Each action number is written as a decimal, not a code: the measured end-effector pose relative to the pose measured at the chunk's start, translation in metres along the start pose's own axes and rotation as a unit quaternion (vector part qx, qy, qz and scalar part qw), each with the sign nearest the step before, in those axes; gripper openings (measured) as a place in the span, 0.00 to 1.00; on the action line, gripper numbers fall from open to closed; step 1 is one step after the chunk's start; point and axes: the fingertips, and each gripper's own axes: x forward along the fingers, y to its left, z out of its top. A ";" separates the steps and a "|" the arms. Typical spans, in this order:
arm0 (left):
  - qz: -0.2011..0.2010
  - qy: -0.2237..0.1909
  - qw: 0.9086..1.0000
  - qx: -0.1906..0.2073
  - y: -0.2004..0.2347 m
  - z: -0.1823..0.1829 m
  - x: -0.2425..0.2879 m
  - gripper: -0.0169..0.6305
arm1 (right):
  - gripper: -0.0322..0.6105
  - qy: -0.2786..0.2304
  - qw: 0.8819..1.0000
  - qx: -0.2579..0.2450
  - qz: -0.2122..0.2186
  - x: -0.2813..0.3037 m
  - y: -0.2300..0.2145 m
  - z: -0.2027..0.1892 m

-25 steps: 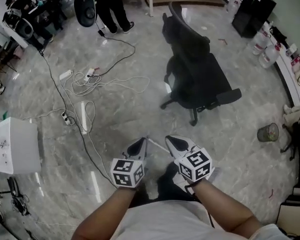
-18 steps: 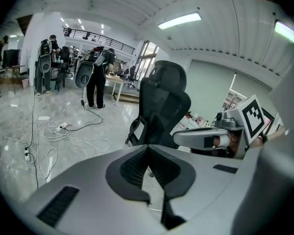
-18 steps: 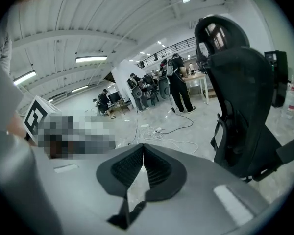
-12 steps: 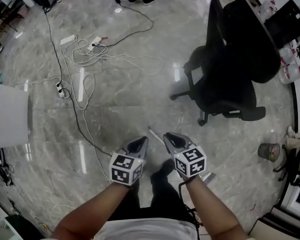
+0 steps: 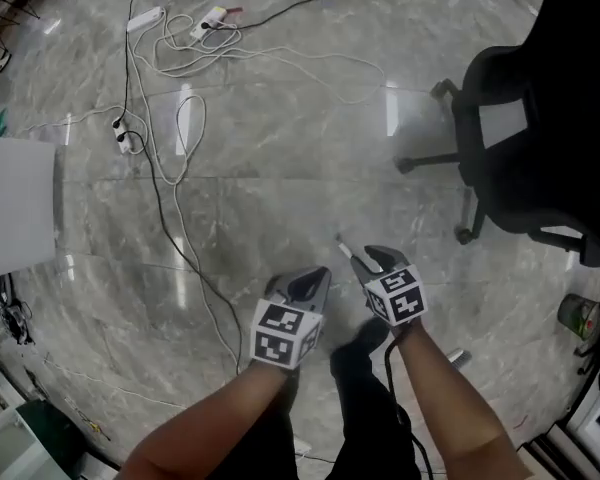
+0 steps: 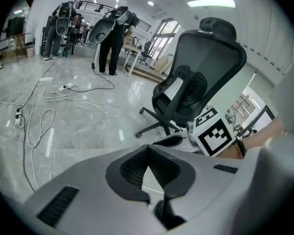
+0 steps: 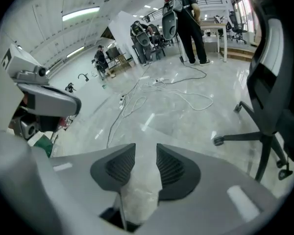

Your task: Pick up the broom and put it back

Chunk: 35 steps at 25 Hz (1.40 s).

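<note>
The broom lies on the grey marble floor under my right arm. Only the thin pale tip of its handle (image 5: 344,247) shows, just beyond my right gripper (image 5: 373,260), with a grey bit (image 5: 456,356) past my right forearm. The right gripper (image 7: 146,156) hangs low over the floor. Its jaws are opening, and only floor shows between the pads. My left gripper (image 5: 315,279) is beside it on the left, with its jaws shut (image 6: 147,149) and holding nothing. The left gripper view shows the right gripper's marker cube (image 6: 213,131).
A black office chair (image 5: 540,158) stands on castors at the right. Cables and power strips (image 5: 175,118) trail across the floor at the upper left. A white box (image 5: 15,203) sits at the left edge and a small bin (image 5: 580,314) at the right. People (image 6: 110,38) stand far off.
Both grippers have dropped toward the floor, and the head view has closed in on it. The handle tip now lies right at the right gripper's tip. The chair has slid to the view's right.
</note>
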 end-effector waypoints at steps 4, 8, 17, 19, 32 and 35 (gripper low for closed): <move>0.001 0.017 1.000 -0.019 0.063 -0.048 0.054 0.04 | 0.25 0.048 0.999 -0.001 -0.002 0.112 -0.028 -0.052; 0.007 0.026 0.999 -0.033 0.117 -0.095 0.096 0.04 | 0.27 0.104 0.994 -0.020 0.000 0.210 -0.050 -0.121; 0.016 0.026 0.997 -0.064 0.195 -0.173 0.161 0.04 | 0.27 0.185 0.981 -0.047 -0.024 0.343 -0.103 -0.239; 0.017 0.024 0.997 -0.071 0.208 -0.179 0.171 0.04 | 0.27 0.201 0.978 -0.051 -0.031 0.361 -0.110 -0.257; 0.007 0.011 0.998 -0.065 0.217 -0.173 0.170 0.04 | 0.18 0.174 0.975 -0.093 -0.104 0.360 -0.125 -0.246; 0.003 0.009 0.998 -0.057 0.196 -0.150 0.146 0.04 | 0.18 0.137 0.980 -0.098 -0.106 0.312 -0.112 -0.200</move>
